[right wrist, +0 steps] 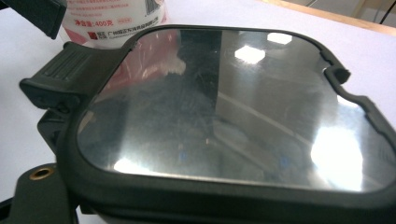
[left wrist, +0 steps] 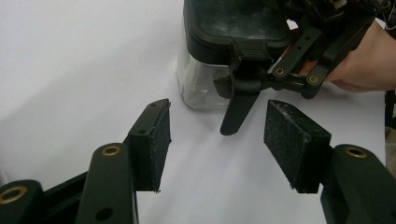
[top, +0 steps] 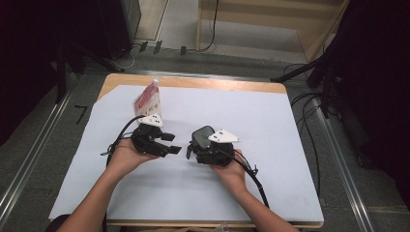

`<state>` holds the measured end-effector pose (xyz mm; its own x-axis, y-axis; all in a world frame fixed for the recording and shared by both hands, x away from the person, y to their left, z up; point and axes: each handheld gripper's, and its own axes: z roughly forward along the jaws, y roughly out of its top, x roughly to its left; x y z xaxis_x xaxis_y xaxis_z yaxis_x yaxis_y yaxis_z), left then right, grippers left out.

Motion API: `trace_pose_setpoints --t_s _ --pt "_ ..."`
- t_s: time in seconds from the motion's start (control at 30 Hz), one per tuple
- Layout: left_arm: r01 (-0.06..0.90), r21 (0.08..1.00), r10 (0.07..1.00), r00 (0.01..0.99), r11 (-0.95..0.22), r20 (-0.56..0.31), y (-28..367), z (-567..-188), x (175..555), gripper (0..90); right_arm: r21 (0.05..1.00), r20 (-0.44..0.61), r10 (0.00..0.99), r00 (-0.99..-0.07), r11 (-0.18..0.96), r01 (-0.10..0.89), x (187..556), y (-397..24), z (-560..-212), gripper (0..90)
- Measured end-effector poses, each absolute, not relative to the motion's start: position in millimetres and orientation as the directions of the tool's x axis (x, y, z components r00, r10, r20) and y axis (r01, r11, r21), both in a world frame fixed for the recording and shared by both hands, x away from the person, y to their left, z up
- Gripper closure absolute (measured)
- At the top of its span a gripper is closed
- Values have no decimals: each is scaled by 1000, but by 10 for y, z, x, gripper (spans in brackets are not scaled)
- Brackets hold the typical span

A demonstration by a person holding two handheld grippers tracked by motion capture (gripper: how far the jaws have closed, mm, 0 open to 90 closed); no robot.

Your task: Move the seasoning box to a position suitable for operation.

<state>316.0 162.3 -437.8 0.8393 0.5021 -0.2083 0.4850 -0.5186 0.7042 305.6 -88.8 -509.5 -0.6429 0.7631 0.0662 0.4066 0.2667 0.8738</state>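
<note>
Here, nearest the person, two forearms reach in from six o'clock onto the white sheet [top: 270,145] that covers the table. The right gripper [top: 196,148] is clamped on a clear container [left wrist: 205,86] with a black-rimmed lid [right wrist: 224,102]; seen from the left gripper view, one of its jaws runs down the container's front wall below the lid's latch [left wrist: 247,49]. The container stands on the sheet near the middle of the table. At about nine o'clock from it, the left gripper [top: 173,143] points toward it with jaws standing fairly wide and nothing between the pads [left wrist: 156,140], close to the container but not touching. Farther off, at roughly eleven o'clock, a red-and-white pouch [top: 147,99] stands upright. The step in hand looks like steadying the container so the lid can be worked. The next move probably calls for the left gripper to close in on the latch tab while the right holds firm.
</note>
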Motion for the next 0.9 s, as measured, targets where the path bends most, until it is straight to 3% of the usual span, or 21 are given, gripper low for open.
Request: trace_pose_setpoints --t_s 0.53,0.73,0.9 --pt "484 703 508 838 -522 -200 1611 -4384 3155 425 847 61 761 -645 302 437 2922 -983 -5026 136" --pt "502 697 511 830 -512 -223 1606 -4379 3158 450 828 103 773 -626 282 484 2790 -1072 -4974 136" --pt "555 685 548 794 -473 -264 1608 -4383 3171 472 830 57 769 -637 318 458 2641 -1180 -4863 174"
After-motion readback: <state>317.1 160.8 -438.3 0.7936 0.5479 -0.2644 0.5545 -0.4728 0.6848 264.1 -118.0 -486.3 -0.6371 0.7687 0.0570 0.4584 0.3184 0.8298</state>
